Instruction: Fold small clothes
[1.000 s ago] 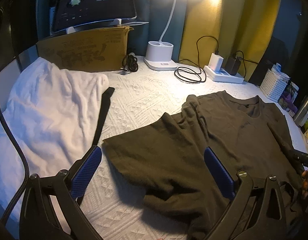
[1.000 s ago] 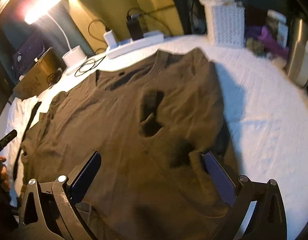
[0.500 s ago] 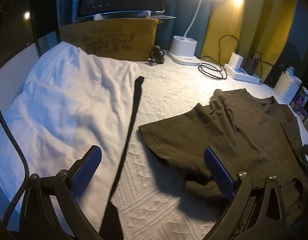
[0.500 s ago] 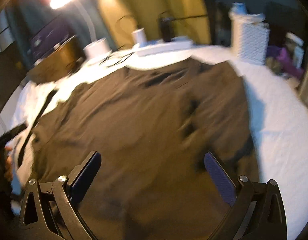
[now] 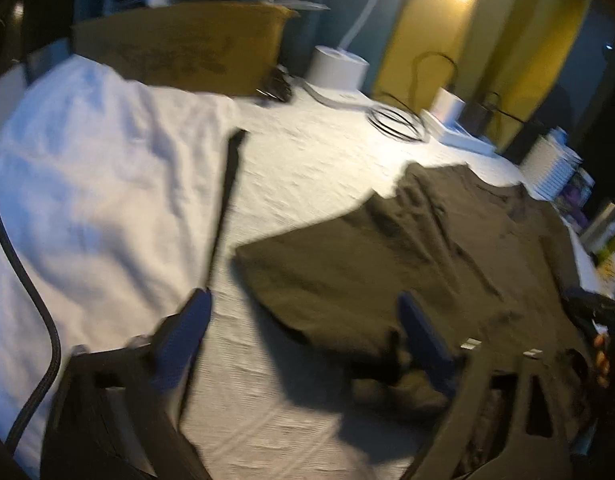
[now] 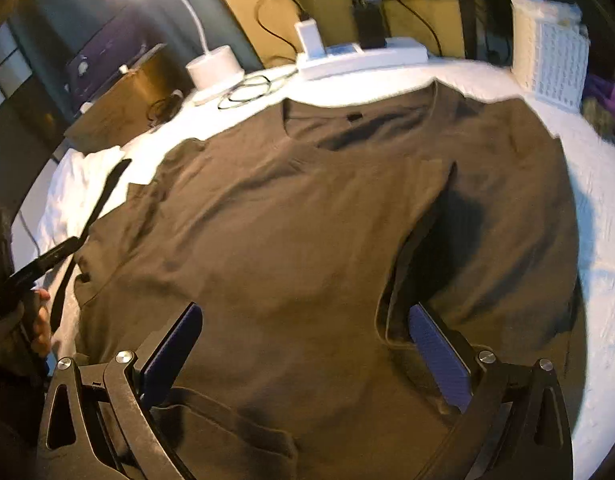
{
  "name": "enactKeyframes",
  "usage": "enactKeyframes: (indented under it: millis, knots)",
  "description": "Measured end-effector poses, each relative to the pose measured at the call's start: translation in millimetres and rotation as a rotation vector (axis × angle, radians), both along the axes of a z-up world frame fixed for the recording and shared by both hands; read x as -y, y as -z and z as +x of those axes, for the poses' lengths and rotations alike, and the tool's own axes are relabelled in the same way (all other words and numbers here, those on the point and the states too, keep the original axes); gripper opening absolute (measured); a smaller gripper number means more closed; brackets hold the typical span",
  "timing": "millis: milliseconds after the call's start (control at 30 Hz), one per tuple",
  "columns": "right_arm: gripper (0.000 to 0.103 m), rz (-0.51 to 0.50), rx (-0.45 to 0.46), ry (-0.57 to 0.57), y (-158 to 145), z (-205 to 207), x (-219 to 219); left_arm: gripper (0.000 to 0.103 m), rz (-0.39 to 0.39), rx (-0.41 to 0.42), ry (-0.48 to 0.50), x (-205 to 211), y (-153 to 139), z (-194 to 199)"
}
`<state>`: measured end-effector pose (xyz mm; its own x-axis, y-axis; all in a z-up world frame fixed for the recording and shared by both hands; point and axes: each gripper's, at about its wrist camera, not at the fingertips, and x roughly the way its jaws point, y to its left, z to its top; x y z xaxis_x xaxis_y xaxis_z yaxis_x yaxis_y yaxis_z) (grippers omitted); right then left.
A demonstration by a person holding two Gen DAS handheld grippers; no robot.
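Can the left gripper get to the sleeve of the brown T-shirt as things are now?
Probably yes. The left gripper is open, its jaws have just been closing a little, and the brown T-shirt's sleeve edge lies flat between its fingers, nothing covering it.

home, prob bedroom | white textured bedspread (image 5: 315, 168) | desk lamp (image 6: 215, 66) | yellow curtain (image 5: 499, 40) | power strip (image 6: 363, 58)

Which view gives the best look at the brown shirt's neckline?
The right wrist view: the brown shirt lies spread out with its neckline sharp and facing the camera. The left wrist view is blurred, showing mainly one sleeve, the collar far off.
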<state>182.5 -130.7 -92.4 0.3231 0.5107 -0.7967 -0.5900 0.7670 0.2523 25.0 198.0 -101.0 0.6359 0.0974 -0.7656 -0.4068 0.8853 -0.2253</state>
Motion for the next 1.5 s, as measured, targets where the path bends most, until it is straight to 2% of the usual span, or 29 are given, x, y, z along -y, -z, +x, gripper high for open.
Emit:
enactKeyframes:
  millis: [100, 167, 233, 267, 300, 533, 800, 1000, 1200, 1500]
  knots:
    - [0.103, -0.011, 0.05, 0.048, -12.8, 0.6, 10.6, 0.072, 0.011, -0.021, 0.056, 10.7, 7.7, 7.7]
    - [0.103, -0.02, 0.069, 0.079, -18.6, 4.3, 21.8, 0.059, 0.041, -0.015, 0.076, 15.9, 8.0, 9.8]
    - [0.103, -0.025, 0.078, 0.107, -21.4, 7.7, 32.7, 0.021, 0.059, -0.014, 0.08, 18.0, 7.6, 11.3]
    - [0.103, -0.024, 0.08, 0.12, -22.3, 8.8, 38.4, 0.012, 0.054, -0.017, 0.087, 18.7, 8.2, 12.4]
    - [0.103, -0.022, 0.081, 0.13, -22.5, 9.8, 42.6, 0.008, 0.048, -0.02, 0.097, 20.2, 8.9, 13.4]
    - [0.103, -0.015, 0.1, 0.161, -26.7, 11.2, 67.2, 0.005, 0.12, 0.068, 0.015, 21.7, -16.9, -0.2]
    - [0.103, 0.018, 0.111, 0.175, -33.5, 16.4, 86.3, 0.005, 0.21, 0.137, 0.016, 47.3, -50.3, 4.1]
    - [0.103, 0.054, 0.109, 0.186, -32.7, 19.3, 100.6, 0.005, 0.232, 0.173, 0.093, 75.1, -69.4, 25.7]
    - [0.103, 0.084, 0.101, 0.212, -27.7, 22.5, 118.1, 0.005, 0.24, 0.171, 0.209, 111.7, -74.9, 54.3]
    - [0.103, 0.103, 0.084, 0.241, -14.8, 25.1, 142.1, 0.005, 0.233, 0.086, 0.379, 165.2, -52.9, 100.3]
